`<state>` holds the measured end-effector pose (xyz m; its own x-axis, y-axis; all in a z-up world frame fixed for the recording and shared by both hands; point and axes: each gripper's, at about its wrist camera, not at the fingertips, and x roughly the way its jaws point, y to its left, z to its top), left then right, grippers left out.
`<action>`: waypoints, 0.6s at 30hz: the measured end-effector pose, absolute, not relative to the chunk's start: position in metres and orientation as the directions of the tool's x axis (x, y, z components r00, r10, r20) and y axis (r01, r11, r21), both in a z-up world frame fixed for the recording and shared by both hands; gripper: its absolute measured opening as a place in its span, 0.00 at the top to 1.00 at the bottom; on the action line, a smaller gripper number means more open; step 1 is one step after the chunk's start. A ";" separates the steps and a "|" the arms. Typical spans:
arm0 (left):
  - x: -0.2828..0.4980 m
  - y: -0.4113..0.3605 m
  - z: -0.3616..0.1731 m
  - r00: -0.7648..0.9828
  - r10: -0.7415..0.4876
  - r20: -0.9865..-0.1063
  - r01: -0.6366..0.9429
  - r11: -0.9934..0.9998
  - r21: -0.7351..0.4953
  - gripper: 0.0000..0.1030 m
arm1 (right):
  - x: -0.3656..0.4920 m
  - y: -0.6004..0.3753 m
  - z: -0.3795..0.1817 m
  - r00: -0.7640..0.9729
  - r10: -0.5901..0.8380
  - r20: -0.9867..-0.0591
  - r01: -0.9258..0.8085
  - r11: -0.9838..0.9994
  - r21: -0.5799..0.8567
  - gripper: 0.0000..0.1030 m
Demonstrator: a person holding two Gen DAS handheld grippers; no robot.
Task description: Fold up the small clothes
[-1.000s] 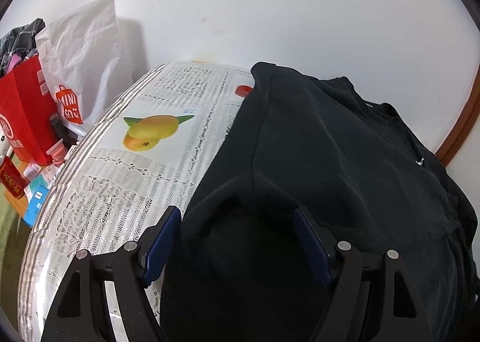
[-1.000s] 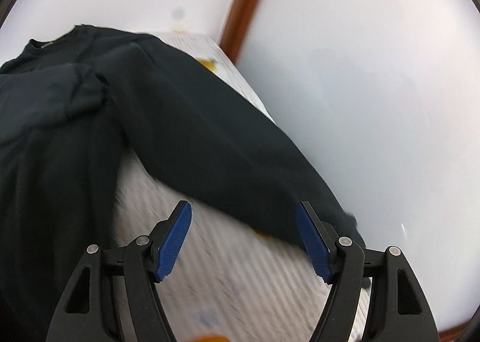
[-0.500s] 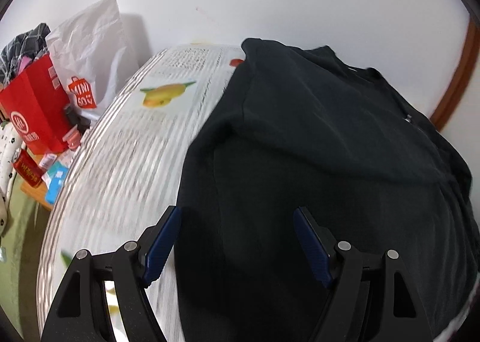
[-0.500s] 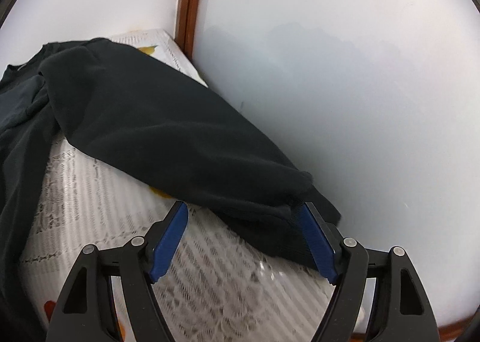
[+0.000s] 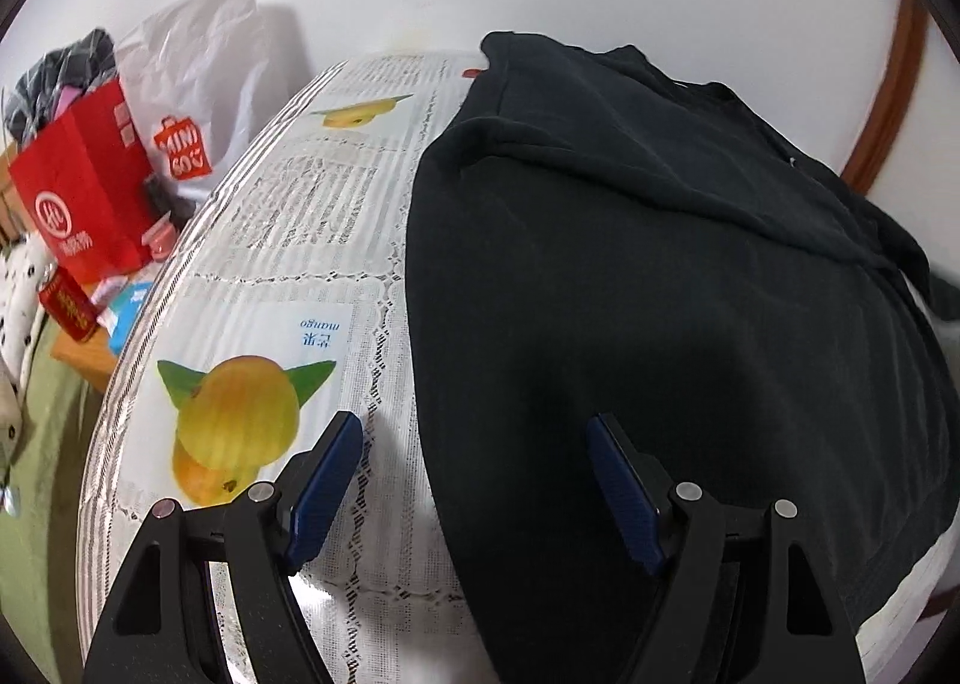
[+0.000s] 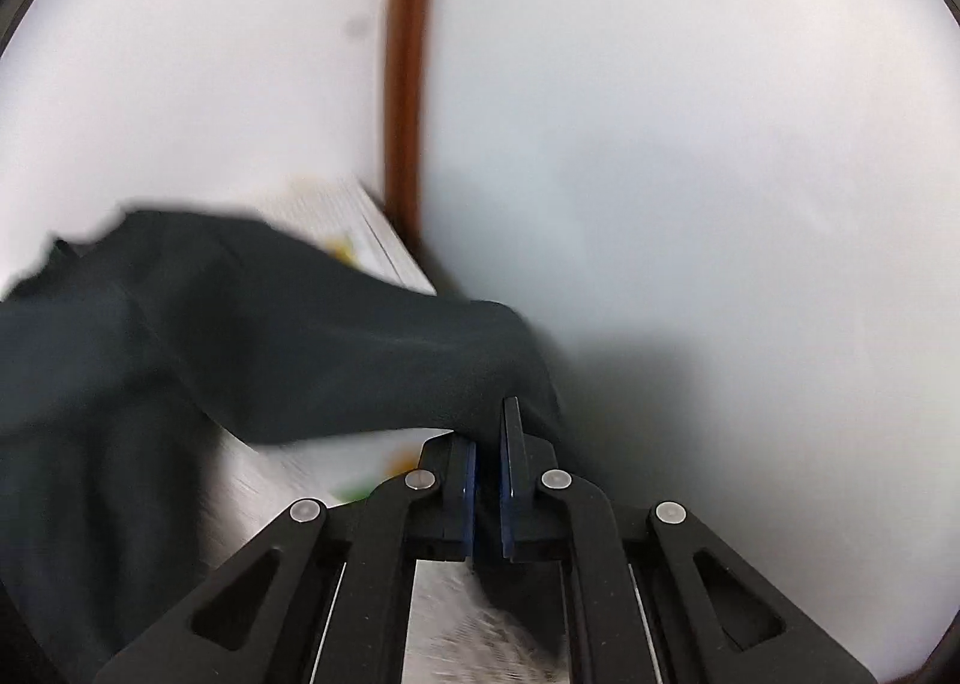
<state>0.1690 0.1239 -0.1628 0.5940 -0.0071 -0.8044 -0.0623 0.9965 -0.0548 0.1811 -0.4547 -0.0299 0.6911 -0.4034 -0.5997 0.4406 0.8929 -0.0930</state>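
Tongs, right (image 6: 487,444): jaws just closed, pinching the cuff of the black sweatshirt's sleeve (image 6: 336,348), lifted off the counter's right edge. Tongs, left (image 5: 474,474): jaws apart, holding nothing, straddling the left hem of the sweatshirt (image 5: 660,288), which lies spread over the counter (image 5: 288,288). Progress: early; apparently no fold finished. Containers beyond the left edge: red paper bag (image 5: 84,192), contents unclear; white shopping bag (image 5: 198,78).
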 end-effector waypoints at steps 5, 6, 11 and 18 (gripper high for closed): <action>0.168 0.120 -0.164 0.614 0.016 -0.789 -0.053 0.998 -0.020 0.22 | 0.196 -0.369 0.036 0.841 -0.213 -0.498 0.251 0.968 0.009 0.95; 0.168 0.120 -0.164 0.619 0.018 -0.785 -0.054 0.998 -0.020 0.21 | 0.205 -0.345 0.045 0.860 -0.164 -0.483 0.200 0.979 0.023 0.94; 0.169 0.123 -0.165 0.616 0.017 -0.788 -0.064 0.998 -0.029 0.15 | 0.253 -0.253 0.049 0.878 -0.021 -0.478 0.035 0.999 0.020 0.94; 0.171 0.124 -0.166 0.607 0.034 -0.794 -0.083 0.996 -0.020 0.07 | 0.316 -0.147 -0.022 0.803 0.084 -0.590 -0.105 0.994 -0.002 0.92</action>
<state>0.1708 0.1244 -0.1660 0.6069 0.0341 -0.7941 -0.0825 0.9964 -0.0203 0.3165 -0.1474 -0.0224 0.8029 0.0837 -0.5902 -0.1053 0.9944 -0.0023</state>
